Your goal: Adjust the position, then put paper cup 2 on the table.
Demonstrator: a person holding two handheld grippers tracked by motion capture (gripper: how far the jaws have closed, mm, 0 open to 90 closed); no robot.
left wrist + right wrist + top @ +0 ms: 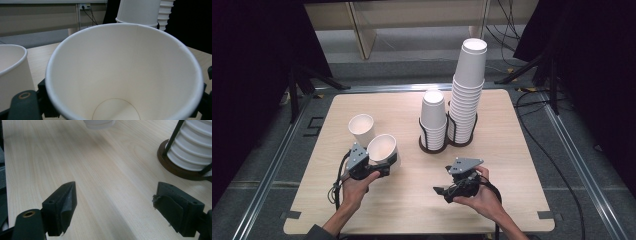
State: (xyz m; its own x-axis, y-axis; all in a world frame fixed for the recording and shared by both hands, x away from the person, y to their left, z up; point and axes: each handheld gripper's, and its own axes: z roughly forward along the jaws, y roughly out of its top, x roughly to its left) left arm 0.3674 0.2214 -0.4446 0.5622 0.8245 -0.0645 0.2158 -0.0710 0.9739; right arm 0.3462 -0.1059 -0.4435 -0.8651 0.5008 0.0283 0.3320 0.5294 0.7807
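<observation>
Dark curtains are flanking a pale wooden bench (512, 200), with grey floor and trailing cables beyond it. On the bench, the left gripper (384, 167) is clamping a paper cup (383, 148) by its wall; the cup is sitting mouth-up, tilted slightly toward the camera, its long axis running roughly upright. In the left gripper view the cup's open mouth (125, 72) is opening between the two black jaws, which are pressing on either side of it. A second loose cup (361, 129) is standing just beside it, farther from the person, apart from the gripper. The right gripper (443, 190) is resting low over bare bench, its jaws standing wide apart with nothing between them. A two-ring rack (447, 142) is holding a short stack (433, 120) and a tall stack (468, 85) of cups. The rack is lying ahead of both hands and is nearer the right gripper; from the held cup it is lying to the right and a little farther back, so any carry there is likely running rightward across open bench.
</observation>
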